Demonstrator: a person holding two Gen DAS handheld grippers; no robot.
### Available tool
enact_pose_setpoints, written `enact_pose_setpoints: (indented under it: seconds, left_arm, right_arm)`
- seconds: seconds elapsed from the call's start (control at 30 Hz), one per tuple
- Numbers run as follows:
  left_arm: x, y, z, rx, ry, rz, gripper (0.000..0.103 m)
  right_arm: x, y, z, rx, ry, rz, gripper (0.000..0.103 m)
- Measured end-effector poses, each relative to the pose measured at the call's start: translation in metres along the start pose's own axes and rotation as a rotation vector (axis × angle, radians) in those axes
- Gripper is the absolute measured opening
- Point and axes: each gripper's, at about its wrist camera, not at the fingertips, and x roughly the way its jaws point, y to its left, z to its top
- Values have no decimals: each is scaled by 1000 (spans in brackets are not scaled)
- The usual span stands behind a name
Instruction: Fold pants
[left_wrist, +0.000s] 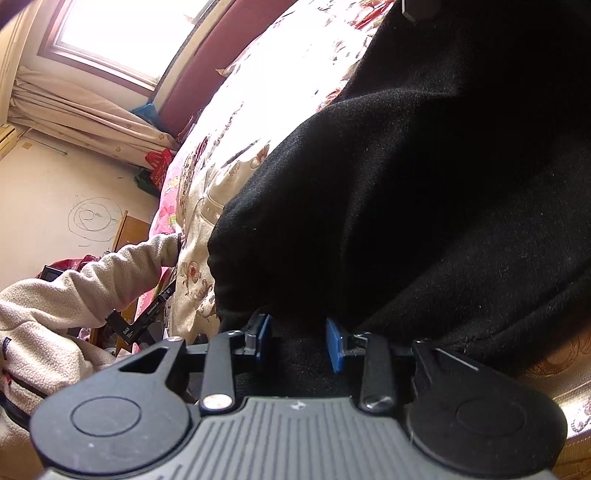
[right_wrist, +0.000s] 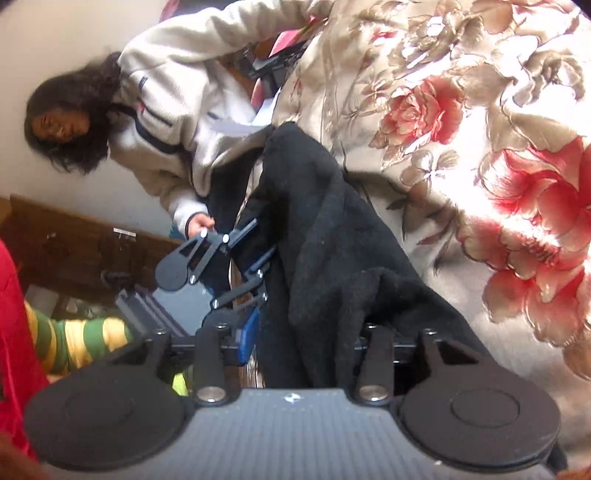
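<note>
Left wrist view is mostly filled by the black pants (left_wrist: 424, 192), so dark that their seams, legs and waistband cannot be told apart, and the upper right corner is lost in shadow. The left gripper (left_wrist: 299, 343) has its two blue pads (left_wrist: 263, 341) on either side of a bunch of this black fabric, which fills the gap between them; the jaws stand partly closed and appear clenched on the cloth. In the right wrist view the pants (right_wrist: 325, 251) lie as a crumpled, fuzzy black heap on the floral bedspread (right_wrist: 498, 166), draped down over its edge toward the camera. The right gripper (right_wrist: 299, 343) shows only one blue pad (right_wrist: 246, 338) plainly; the other finger is buried under a fold of the fabric, so whether it grips or merely straddles the cloth cannot be told. Fabric lies between its fingers. Beyond, the other gripper (right_wrist: 255, 273) is seen from the side at the edge of the pants, held by a hand (right_wrist: 199, 223) emerging from a cream fleece sleeve (right_wrist: 173, 173). The window (left_wrist: 122, 33) is washed out by glare.
</note>
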Motion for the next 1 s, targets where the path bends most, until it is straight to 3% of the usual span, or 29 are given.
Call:
enact_pose_setpoints:
  seconds: [0.07, 0.17, 0.27, 0.33, 0.43, 0.53, 0.6, 0.7, 0.77, 0.8, 0.87, 0.93, 1.0]
  left_arm:
    - [-1, 1, 0, -5, -2, 2, 47]
    - [-4, 2, -1, -32, -23, 16, 48]
    - [-4, -4, 2, -43, -32, 23, 47]
    - [-4, -2, 1, -43, -30, 25, 48]
    - [-12, 12, -1, -66, -38, 31, 50]
    - [-21, 24, -3, -98, -42, 61, 55]
    - [-25, 31, -1, -123, -64, 87, 55]
    - [-26, 35, 4, -153, -110, 150, 55]
    - [-25, 41, 5, -216, -120, 124, 55]
    - [-22, 42, 3, -230, -109, 88, 56]
    - [-11, 35, -9, -193, -52, 21, 57]
    - [-6, 26, -23, -127, -49, -29, 58]
    - [-12, 28, -25, -93, -84, -26, 58]
  right_arm:
    - [-9, -10, 4, 89, -162, -44, 42]
    - [-47, -29, -4, 273, -397, 36, 35]
    - [-58, -38, -18, 338, -493, -21, 34]
    - [-60, -41, -19, 368, -478, -163, 32]
    - [-81, -26, -15, 288, -454, -354, 31]
    - [-105, 5, -16, 211, -483, -545, 31]
    - [-103, 36, -12, 109, -488, -594, 31]
    - [-62, 72, -3, -61, -400, -559, 31]
    - [-17, 79, 4, -160, -298, -541, 30]
    - [3, 75, 6, -185, -258, -586, 27]
    - [34, 52, 10, -138, -176, -720, 23]
    - [33, 40, 5, -94, -173, -724, 16]
    - [20, 56, -1, -80, -219, -748, 17]
